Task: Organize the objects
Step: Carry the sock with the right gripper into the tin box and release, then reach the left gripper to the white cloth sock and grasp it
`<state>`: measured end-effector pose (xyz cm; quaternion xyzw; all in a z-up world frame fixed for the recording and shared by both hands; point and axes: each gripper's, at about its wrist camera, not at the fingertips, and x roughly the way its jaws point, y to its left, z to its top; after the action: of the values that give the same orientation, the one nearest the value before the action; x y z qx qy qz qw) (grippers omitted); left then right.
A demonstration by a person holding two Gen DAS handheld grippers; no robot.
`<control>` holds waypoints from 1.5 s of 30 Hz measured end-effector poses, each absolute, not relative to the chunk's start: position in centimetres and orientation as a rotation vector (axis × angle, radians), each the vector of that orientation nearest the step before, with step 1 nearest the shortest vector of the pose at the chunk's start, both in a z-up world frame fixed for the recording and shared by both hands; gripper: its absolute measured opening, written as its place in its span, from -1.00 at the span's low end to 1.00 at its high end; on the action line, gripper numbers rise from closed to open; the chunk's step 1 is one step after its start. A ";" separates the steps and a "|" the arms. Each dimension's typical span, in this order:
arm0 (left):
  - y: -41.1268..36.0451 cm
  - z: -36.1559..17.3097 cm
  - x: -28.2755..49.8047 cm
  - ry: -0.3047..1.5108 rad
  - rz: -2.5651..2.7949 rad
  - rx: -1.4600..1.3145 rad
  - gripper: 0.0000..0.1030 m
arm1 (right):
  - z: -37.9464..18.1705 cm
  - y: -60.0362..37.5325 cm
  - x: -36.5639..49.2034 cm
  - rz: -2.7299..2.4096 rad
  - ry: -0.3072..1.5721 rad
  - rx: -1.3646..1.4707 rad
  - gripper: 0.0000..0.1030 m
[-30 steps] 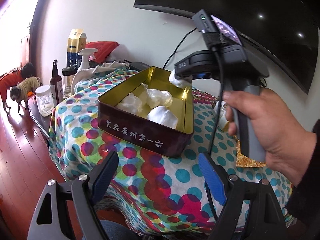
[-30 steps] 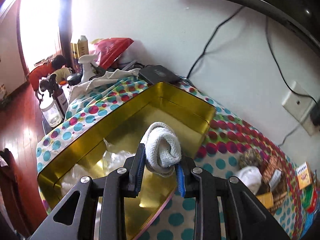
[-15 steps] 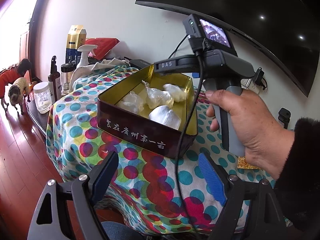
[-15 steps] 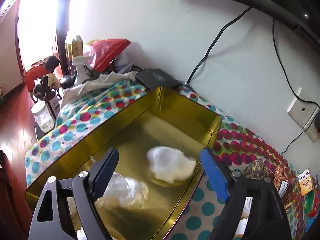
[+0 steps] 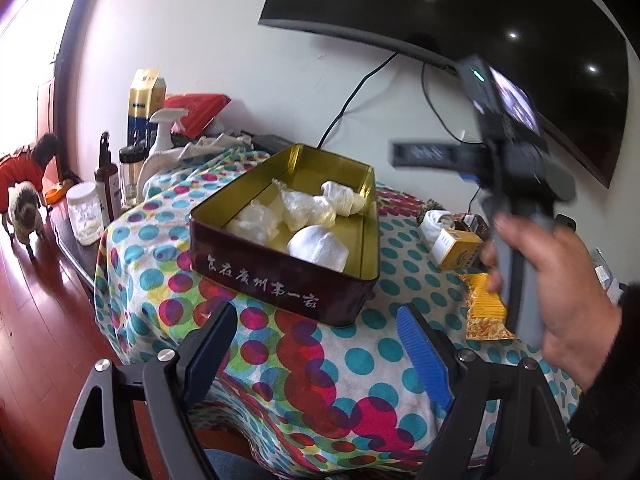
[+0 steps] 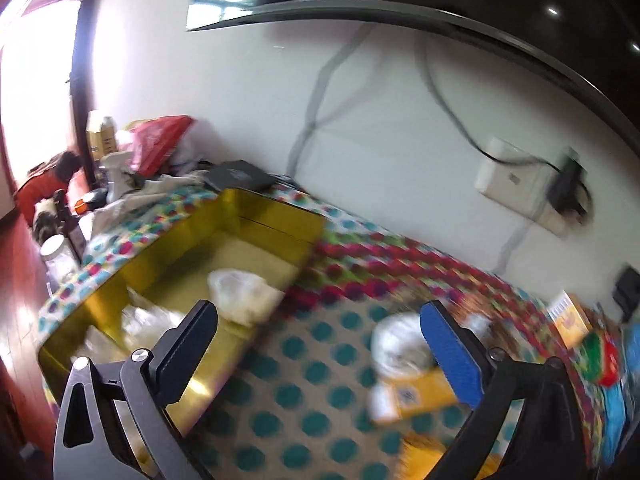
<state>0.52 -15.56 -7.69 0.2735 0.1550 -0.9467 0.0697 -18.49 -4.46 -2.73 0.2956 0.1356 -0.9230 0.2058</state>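
The tin (image 5: pixel 280 276) sits on the dotted cloth (image 5: pixel 360 360) near the table's left end, holding 4 white bundles; the rolled sock (image 5: pixel 340 200) lies at its far right corner. The right gripper (image 6: pixel 320 344) is empty, its jaws opening wide, the sock left of its fingers. The left gripper (image 5: pixel 316 352) hangs wide and empty before the tin's near wall.

Motion blur smears the yellow box (image 6: pixel 412 396) (print unreadable) and the polka-dot cloth (image 6: pixel 312 360).
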 end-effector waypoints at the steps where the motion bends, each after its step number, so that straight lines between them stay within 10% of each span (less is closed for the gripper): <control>1: -15.3 -7.7 0.5 0.455 -2.855 0.822 0.64 | -2.9 -3.0 -18.5 -2.581 0.357 0.837 0.98; 23: -8.5 -7.8 -2.3 0.233 -2.971 0.929 0.64 | -10.7 22.7 -22.3 -2.898 -0.002 1.166 1.00; 45: -1.8 -8.8 -29.4 0.043 -2.839 1.284 0.65 | -10.0 24.4 -21.6 -2.940 -0.161 1.104 1.00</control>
<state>-29.42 -1.81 -8.84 0.4121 0.0137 -0.9109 0.0129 -21.59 24.44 -10.02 0.3510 -0.0513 -0.9350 -0.0013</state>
